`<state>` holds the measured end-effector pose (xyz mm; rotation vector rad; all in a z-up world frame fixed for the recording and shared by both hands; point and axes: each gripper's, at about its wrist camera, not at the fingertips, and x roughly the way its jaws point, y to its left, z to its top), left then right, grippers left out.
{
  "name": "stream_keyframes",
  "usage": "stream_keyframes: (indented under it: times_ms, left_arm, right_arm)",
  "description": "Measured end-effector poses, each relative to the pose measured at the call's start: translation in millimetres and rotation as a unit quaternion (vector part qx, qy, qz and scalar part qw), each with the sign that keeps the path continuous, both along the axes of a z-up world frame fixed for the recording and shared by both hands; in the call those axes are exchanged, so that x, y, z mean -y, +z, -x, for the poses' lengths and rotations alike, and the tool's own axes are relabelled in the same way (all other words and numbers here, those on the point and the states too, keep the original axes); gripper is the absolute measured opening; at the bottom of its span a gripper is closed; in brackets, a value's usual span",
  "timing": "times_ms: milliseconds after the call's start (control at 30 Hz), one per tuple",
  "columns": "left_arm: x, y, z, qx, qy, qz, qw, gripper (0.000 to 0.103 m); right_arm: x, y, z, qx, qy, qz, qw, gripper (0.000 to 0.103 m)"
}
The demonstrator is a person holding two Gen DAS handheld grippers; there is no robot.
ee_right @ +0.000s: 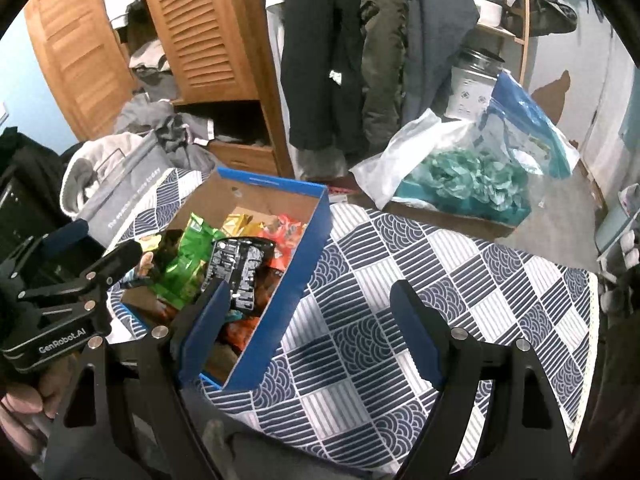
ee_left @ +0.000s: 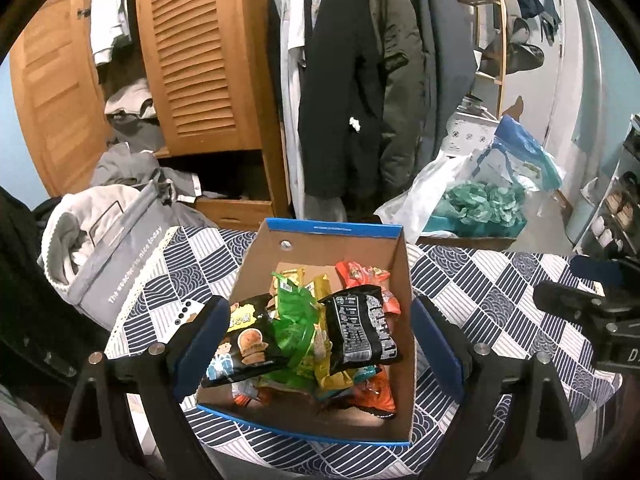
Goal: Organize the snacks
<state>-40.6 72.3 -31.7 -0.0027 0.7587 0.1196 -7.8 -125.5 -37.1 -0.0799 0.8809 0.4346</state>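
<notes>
An open cardboard box with blue rim (ee_left: 334,229) (ee_right: 316,216) stands on the patterned tablecloth, holding several snack packets: a black packet (ee_left: 362,330) (ee_right: 236,268), a green one (ee_left: 294,320) (ee_right: 186,264), a black-and-yellow one (ee_left: 244,344), yellow ones (ee_left: 320,284) and orange ones (ee_left: 360,274) (ee_right: 286,226). My left gripper (ee_left: 320,340) is open and empty, its jaws straddling the near end of the box. My right gripper (ee_right: 316,320) is open and empty over the cloth, to the right of the box; its left finger (ee_right: 208,320) overlaps the box.
A grey fabric bin with clothes (ee_left: 116,256) (ee_right: 120,184) stands left of the box, a white phone (ee_left: 182,314) beside it. Beyond the table are a wooden wardrobe (ee_left: 196,60), hanging coats (ee_left: 352,80) and a plastic bag with teal material (ee_left: 480,204) (ee_right: 468,176).
</notes>
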Motion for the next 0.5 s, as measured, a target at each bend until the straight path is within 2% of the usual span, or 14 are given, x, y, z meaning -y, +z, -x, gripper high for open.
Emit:
stream_keyframes:
  times_ms: [500]
  left_arm:
    - [-6.4,0.4,0.3,0.001,0.004,0.014,0.9999,0.092]
  right_arm:
    - [0.6,-0.4,-2.1,-0.005,-0.002,-0.003,1.000,0.082]
